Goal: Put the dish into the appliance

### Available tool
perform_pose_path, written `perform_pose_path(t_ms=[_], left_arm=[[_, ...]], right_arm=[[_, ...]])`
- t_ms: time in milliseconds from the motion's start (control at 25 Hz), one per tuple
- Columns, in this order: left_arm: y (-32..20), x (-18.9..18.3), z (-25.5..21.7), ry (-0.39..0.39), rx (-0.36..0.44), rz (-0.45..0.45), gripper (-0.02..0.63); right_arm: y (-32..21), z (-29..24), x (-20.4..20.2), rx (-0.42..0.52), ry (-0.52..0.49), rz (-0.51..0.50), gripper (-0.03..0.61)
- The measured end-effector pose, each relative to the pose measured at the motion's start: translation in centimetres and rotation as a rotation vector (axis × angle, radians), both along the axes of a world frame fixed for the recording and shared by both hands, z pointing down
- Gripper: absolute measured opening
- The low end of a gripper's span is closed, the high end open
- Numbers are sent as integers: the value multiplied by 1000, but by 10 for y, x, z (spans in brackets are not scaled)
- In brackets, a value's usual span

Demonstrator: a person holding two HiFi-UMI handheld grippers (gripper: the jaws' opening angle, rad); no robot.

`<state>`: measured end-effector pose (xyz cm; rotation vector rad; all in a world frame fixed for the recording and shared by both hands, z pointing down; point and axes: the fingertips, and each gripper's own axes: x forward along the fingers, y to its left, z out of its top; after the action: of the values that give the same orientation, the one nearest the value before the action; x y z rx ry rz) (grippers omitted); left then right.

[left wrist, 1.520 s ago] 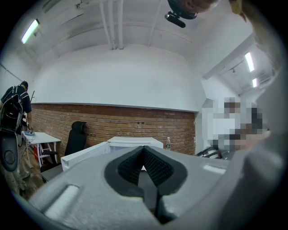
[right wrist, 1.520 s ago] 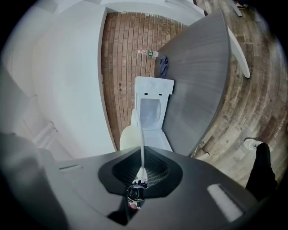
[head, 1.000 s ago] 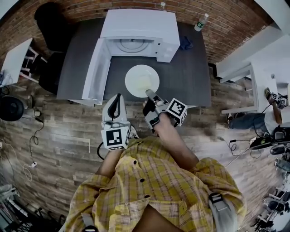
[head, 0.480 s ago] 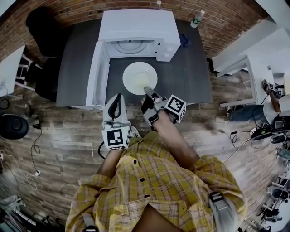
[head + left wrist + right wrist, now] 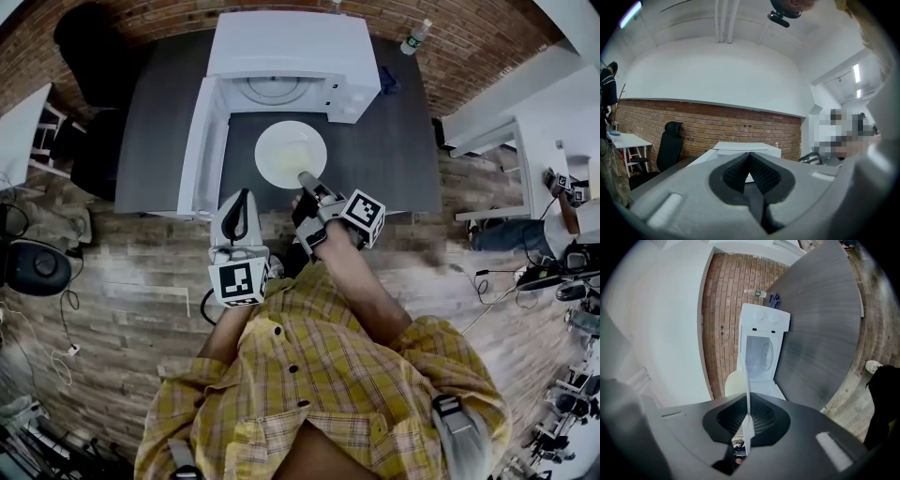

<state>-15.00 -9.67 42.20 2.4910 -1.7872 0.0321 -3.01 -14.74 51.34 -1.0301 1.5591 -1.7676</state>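
White dish point(image 5: 291, 153) in right gripper point(image 5: 304, 178) edged nearer microwave point(image 5: 291, 47).

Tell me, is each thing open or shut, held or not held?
microwave: open, with nothing inside but its turntable.
door: swung wide open.
plate: outside the microwave, pinched at its near rim.
right gripper: shut on the plate.
left gripper: shut, holding nothing.
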Motion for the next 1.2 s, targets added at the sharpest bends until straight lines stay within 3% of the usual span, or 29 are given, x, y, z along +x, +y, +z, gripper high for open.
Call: perform_pose_path(t_ms=[1200], left_arm=[[-108,19,11,-52,8,-30,-2]], right_arm=[[-135,65,7,-39,-6,-33,14]])
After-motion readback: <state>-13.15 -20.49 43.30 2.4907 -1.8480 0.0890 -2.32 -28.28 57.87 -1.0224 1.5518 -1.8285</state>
